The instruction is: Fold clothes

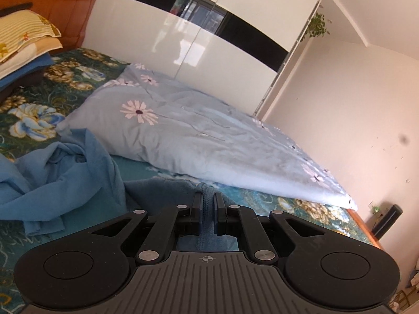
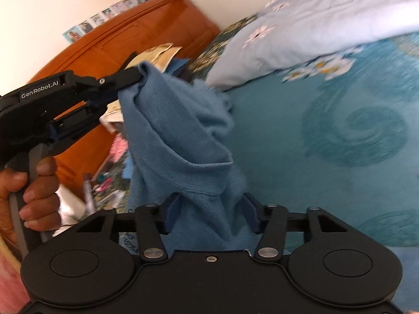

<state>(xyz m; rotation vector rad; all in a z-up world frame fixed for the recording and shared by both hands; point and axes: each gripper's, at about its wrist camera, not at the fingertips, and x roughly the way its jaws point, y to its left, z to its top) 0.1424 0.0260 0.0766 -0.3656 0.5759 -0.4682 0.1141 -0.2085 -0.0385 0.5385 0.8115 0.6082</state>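
My right claw [image 2: 211, 213] has its finger pads mostly buried under the blue shirt [image 2: 183, 136], so I can't tell the grip. The bedspread [image 2: 340, 130] and quilt [image 2: 327, 18] are smeared with blur, and the clutter by the headboard [image 2: 110, 183] is unreadable.

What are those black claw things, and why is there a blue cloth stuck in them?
They are grabbing tools, not a real robot. A person holds one in each hand and squeezes a handle to close the two fingers. Each tool has a camera looking along its fingers, so one picture comes from the left tool and one from the right.

The left gripper is pinching a hem of a blue garment. From the right tool's camera you also see the person's left hand on that tool's handle. The right gripper has the same garment bunched between its fingers; they stand fairly wide, so I cannot tell how firmly it grips.

Below is a bed with a teal flowered bedspread and a pale blue quilt with daisies.
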